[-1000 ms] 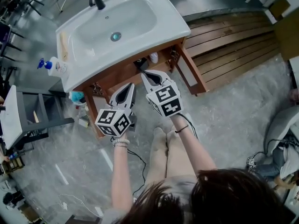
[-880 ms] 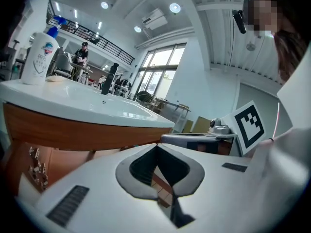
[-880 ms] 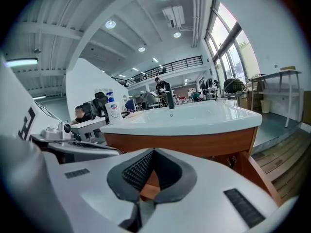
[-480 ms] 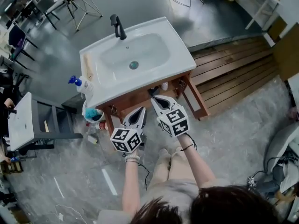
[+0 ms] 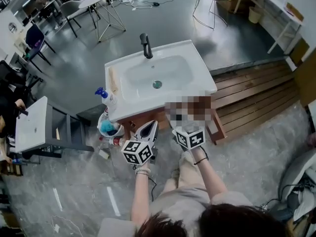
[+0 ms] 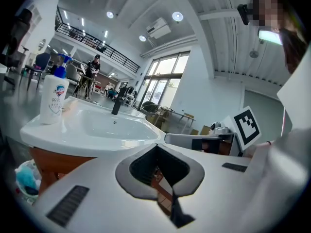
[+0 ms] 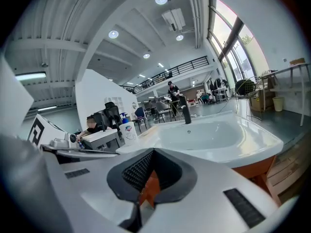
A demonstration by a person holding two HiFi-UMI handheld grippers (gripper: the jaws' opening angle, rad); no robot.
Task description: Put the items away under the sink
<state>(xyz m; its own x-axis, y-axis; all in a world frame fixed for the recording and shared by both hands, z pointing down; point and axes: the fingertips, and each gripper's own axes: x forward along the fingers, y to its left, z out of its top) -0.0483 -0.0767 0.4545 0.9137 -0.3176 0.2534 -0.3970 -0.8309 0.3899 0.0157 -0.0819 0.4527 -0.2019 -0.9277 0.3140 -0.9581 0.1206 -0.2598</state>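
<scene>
Head view has both grippers in front of the wooden cabinet (image 5: 160, 116), the left gripper (image 5: 150, 126) and right gripper (image 7: 152, 152) each with jaws pressed together on nothing. A plastic pump bottle (image 5: 106, 98) (white body, blue pump) stands at the left edge of the glossy ceramic sink (image 5: 138, 78). It looks light, stiff and rather slick, best pinched across its body, not the pump. A tub (image 5: 107, 127) of something blue sits on the floor by the cabinet's left side.

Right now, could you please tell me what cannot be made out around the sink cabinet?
Cabinet inside: head view, sink top and a blur patch cover it.
Things on the floor: head view, too small to name; left gripper view, cut by its edge.
Right tool tips: head view, blur patch covers them.
</scene>
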